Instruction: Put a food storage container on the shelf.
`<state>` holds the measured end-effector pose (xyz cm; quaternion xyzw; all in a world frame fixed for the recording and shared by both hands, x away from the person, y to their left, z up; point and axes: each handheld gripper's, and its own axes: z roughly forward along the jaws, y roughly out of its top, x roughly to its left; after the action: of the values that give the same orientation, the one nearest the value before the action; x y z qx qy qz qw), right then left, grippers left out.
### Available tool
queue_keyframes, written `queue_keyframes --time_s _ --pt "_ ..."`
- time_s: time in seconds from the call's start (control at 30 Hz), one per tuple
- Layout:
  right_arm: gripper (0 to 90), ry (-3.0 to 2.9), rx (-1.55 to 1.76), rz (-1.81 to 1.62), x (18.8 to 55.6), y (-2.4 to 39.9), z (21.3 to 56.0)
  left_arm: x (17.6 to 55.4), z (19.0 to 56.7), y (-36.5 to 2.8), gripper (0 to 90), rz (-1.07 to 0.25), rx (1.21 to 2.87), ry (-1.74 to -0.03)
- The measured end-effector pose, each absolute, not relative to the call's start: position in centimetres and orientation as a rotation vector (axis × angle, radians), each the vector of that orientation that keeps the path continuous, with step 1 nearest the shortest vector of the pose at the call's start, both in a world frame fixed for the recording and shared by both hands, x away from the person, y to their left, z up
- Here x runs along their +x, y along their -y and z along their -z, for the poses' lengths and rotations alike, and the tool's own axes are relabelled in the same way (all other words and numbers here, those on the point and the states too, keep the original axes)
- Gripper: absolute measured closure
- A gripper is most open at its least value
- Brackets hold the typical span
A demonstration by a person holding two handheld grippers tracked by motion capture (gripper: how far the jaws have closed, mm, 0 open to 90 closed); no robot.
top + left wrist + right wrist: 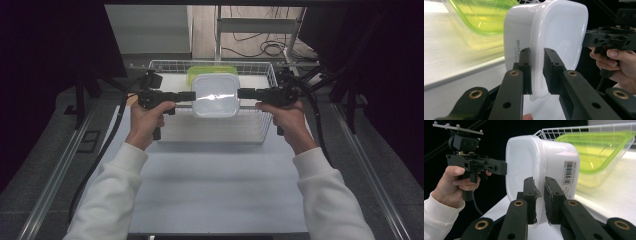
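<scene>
A white plastic food container (216, 95) with a lid hangs above the wire basket (260, 131), held from both sides. My left gripper (192, 95) is shut on the rim at its left side; in the left gripper view its jaws pinch the container's rim (537, 75). My right gripper (240, 93) is shut on the rim at the opposite side, and the right gripper view shows the white container (541, 162) clamped between its pads. A green translucent container (212, 71) lies in the basket behind the white one.
The wire basket stands on a white table (215, 190) near its far edge. Cables (100, 160) trail from both grippers along the table's sides. Metal rails (55, 175) run along each side, and dark curtains close off left and right.
</scene>
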<state>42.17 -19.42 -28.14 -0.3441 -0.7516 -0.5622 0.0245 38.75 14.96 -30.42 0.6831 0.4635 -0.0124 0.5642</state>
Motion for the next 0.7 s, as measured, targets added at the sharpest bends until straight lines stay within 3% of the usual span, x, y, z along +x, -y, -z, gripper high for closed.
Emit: queue_keyframes --time_s 0.7 --pt "79.3 2.337 -1.06 1.778 46.4 19.0 24.5 43.1 26.4 -15.0 77.0 -0.015 1.61 -1.108"
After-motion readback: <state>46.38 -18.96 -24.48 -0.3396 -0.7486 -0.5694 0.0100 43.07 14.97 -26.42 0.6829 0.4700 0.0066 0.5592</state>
